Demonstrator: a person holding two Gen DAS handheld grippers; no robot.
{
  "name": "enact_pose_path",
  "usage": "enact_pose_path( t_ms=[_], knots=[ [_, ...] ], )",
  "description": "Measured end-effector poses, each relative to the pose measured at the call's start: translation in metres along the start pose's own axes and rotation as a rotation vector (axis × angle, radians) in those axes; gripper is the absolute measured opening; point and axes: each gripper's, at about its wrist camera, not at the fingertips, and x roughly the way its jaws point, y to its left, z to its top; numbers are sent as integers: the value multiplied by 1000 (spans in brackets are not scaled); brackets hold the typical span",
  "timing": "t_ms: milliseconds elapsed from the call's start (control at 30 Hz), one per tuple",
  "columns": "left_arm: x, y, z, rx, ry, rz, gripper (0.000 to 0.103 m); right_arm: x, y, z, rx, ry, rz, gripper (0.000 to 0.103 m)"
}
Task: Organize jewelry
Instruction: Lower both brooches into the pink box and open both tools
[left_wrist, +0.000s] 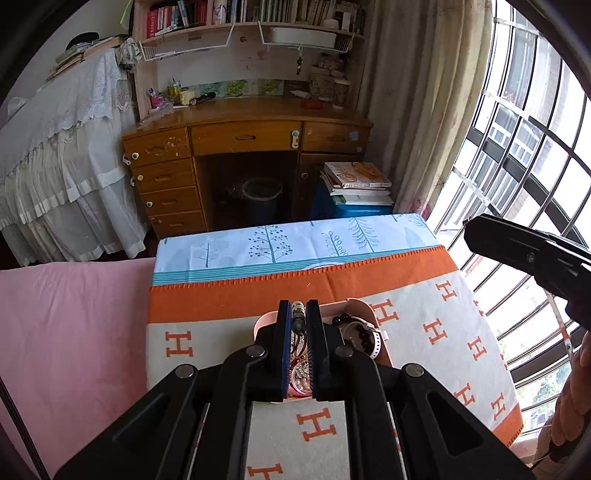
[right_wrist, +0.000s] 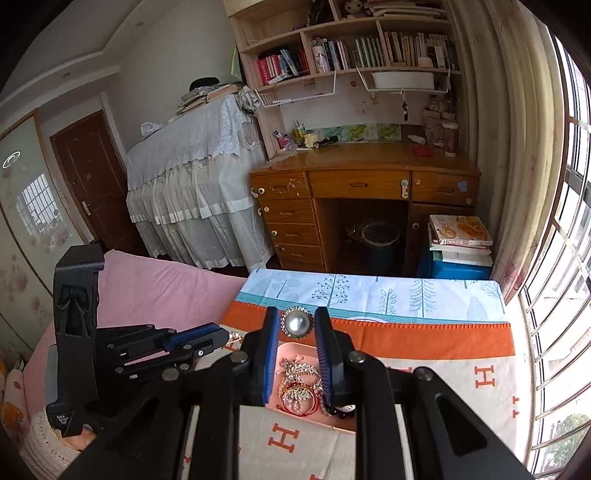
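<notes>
My left gripper (left_wrist: 298, 304) is shut on a silvery beaded piece (left_wrist: 298, 313) with a dark cord hanging from it, held above a pink tray (left_wrist: 364, 304). In the tray lie a white-strapped watch (left_wrist: 364, 336) and dark beads (left_wrist: 341, 318). My right gripper (right_wrist: 296, 312) is shut on a round pearl brooch (right_wrist: 297, 323) with a rhinestone rim, above the same pink tray (right_wrist: 291, 349). A rhinestone leaf piece (right_wrist: 301, 371) and red bangles (right_wrist: 295, 404) lie below it. The left gripper (right_wrist: 225, 334) shows at the left, and the right gripper (left_wrist: 480, 232) at the right edge.
The tray sits on an orange and white blanket (left_wrist: 424, 332) with H letters, over a blue tree-print cloth (left_wrist: 295, 243). A pink bed (left_wrist: 74, 332) lies to the left. A wooden desk (left_wrist: 243, 136) stands beyond, and a barred window (left_wrist: 517, 147) is at the right.
</notes>
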Motion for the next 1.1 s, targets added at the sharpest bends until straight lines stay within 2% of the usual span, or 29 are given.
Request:
enact_pose_path(
  t_ms=[100, 233, 400, 433, 467, 500, 533, 567, 600, 767, 833, 1100],
  knots=[
    [43, 1, -4, 0, 66, 21, 5, 44, -12, -5, 42, 97, 6, 19],
    [101, 3, -15, -12, 164, 32, 5, 110, -33, -27, 109, 243, 18, 20],
    [152, 6, -29, -24, 222, 47, 7, 174, -59, -53, 186, 364, 23, 20],
    [159, 7, -31, -23, 227, 50, 13, 182, -62, -56, 190, 378, 24, 20],
    [164, 7, -32, -24, 230, 53, 26, 188, -65, -59, 196, 389, 27, 20],
    [168, 7, -34, -26, 231, 56, 35, 192, -67, -60, 205, 400, 32, 20],
    [170, 7, -35, -27, 230, 61, 58, 195, -70, -62, 213, 408, 35, 20],
    [171, 7, -36, -31, 221, 69, 75, 197, -71, -64, 215, 413, 34, 20],
    [170, 7, -37, -32, 207, 75, 79, 199, -72, -64, 212, 416, 33, 22],
    [167, 0, -41, 0, 189, 71, 83, 192, -71, -68, 185, 393, 24, 29],
    [164, -3, -43, 5, 186, 77, 88, 185, -71, -69, 184, 376, 26, 30],
    [138, -11, -57, 11, 171, 94, 91, 153, -65, -69, 151, 315, 9, 30]
  ],
)
